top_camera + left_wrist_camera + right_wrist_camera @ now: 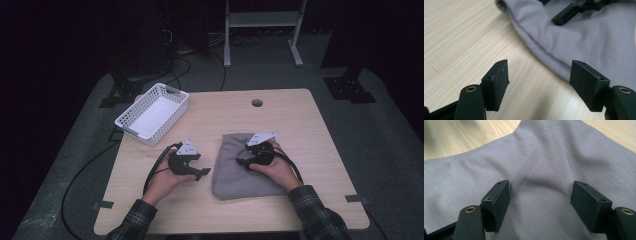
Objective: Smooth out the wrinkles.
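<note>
**Two grippers spread wide at the grey cloth**

One table [320, 150] carries everything you are working with, its pale wood bare around your hands. On it lies the cloth [240, 167], folded into a rough rectangle. It spreads under and ahead of your right fingers, and just past the tips of your left ones.

The basket [152, 114], white and slotted, sits well apart from both sets of fingers, beyond your left hand at the table's far left edge.

Your right gripper [540, 202] hovers over the cloth with its fingers [499, 205] spread wide; fabric with a soft crease fills the gap between them, and neither pad pinches it.

Your left gripper [539, 83] also stands wide. Bare wood lies between its fingers [497, 83], while the cloth's hemmed edge runs just beside its right-hand pad. Farther ahead, your other gripper's jaw shows above the cloth.
</note>
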